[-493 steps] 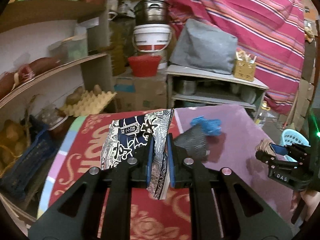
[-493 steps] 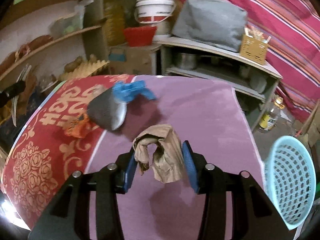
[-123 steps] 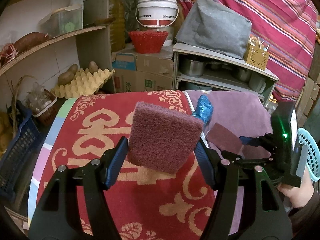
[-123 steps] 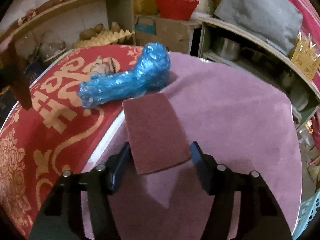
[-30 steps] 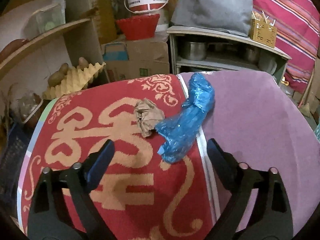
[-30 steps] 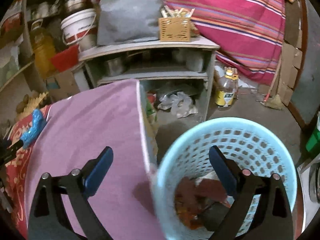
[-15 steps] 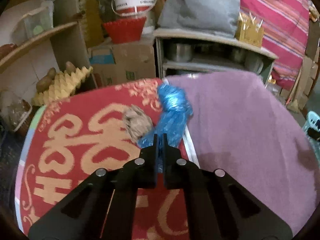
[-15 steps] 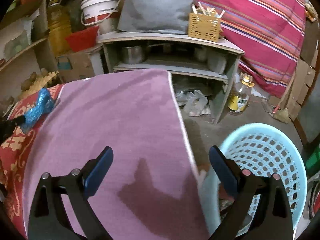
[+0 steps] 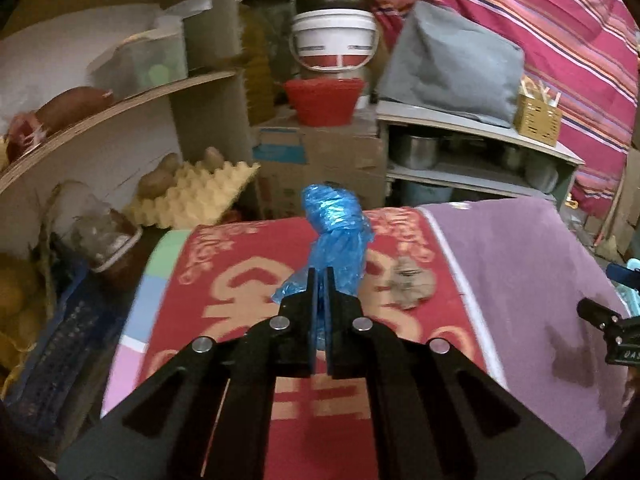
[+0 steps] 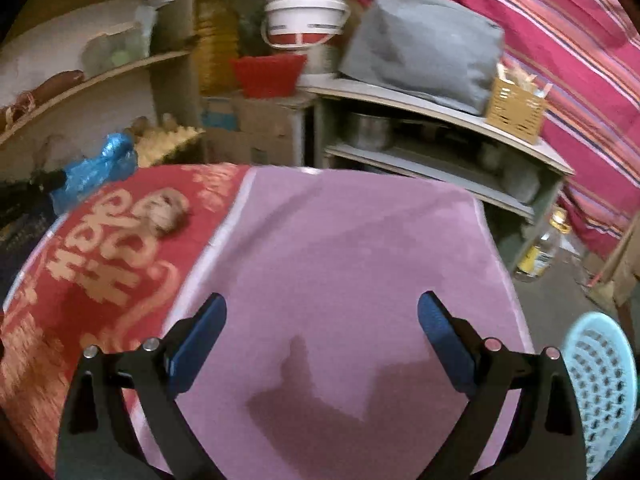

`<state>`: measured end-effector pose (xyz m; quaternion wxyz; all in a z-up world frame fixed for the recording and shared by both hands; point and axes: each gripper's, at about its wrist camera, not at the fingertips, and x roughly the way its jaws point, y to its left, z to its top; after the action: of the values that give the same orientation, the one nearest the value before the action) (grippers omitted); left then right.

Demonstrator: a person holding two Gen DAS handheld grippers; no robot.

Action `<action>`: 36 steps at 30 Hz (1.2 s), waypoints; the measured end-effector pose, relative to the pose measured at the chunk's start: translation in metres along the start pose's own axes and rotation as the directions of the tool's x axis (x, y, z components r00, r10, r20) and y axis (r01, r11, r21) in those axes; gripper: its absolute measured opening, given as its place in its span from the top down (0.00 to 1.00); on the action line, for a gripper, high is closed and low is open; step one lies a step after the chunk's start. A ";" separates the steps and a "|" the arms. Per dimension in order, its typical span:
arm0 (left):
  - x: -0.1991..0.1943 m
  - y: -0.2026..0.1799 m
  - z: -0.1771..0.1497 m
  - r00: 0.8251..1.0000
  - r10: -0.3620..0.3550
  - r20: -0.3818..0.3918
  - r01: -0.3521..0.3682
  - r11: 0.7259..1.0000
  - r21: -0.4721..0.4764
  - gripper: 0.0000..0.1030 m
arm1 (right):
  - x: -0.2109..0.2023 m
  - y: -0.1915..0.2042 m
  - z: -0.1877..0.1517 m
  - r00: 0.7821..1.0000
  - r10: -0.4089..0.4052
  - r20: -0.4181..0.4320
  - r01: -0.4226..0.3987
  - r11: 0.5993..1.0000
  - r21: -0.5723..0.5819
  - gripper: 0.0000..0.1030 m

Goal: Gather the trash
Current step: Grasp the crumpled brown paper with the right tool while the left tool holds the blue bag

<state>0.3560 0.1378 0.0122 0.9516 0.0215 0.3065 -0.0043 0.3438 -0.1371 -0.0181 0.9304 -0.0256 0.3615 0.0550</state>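
My left gripper (image 9: 320, 276) is shut on a crumpled blue plastic bag (image 9: 336, 232) and holds it up above the red patterned cloth (image 9: 240, 300). The bag also shows in the right wrist view (image 10: 96, 172) at the far left, lifted. A crumpled brown paper ball (image 9: 412, 282) lies on the red cloth to the right of the bag; it shows blurred in the right wrist view (image 10: 166, 210). My right gripper (image 10: 322, 328) is open and empty over the purple cloth (image 10: 340, 248). A light blue trash basket (image 10: 600, 380) stands on the floor at the lower right.
Behind the table stand a cardboard box (image 9: 320, 160), a red bowl (image 9: 324, 98), a white bucket (image 9: 334, 40) and a grey shelf unit (image 9: 472, 152) with pots. An egg tray (image 9: 192, 200) with potatoes sits at the left. A bottle (image 10: 544, 248) stands on the floor.
My left gripper has lifted the blue bag off the table and swung left; the paper ball stays on the cloth. My right gripper has swung left from the basket to over the purple cloth.
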 end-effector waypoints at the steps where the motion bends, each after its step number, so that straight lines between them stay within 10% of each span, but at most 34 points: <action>1: 0.001 0.010 -0.001 1.000 0.006 0.000 -0.006 1.000 0.002 0.99 | 0.006 0.011 0.004 1.000 0.018 0.000 -0.018 1.000 0.002 0.08; 17: 0.036 0.098 -0.040 0.994 -0.050 -0.100 0.033 0.985 -0.167 0.99 | 0.110 0.132 0.049 0.995 0.027 -0.091 -0.031 0.999 -0.040 0.11; 22: 0.038 0.087 -0.041 0.992 -0.065 -0.108 0.049 0.988 -0.145 0.99 | 0.130 0.140 0.051 0.982 0.077 -0.172 -0.087 0.995 -0.052 0.62; 36: -0.011 -0.012 -0.013 0.988 -0.148 -0.045 0.148 0.989 -0.013 0.99 | 0.010 0.021 0.040 0.999 0.031 -0.016 -0.031 1.000 -0.002 0.62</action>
<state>0.3396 0.1266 0.0074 0.9414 -0.0059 0.3293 -0.0730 0.3757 -0.1123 0.0047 0.9265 -0.0212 0.3692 0.0696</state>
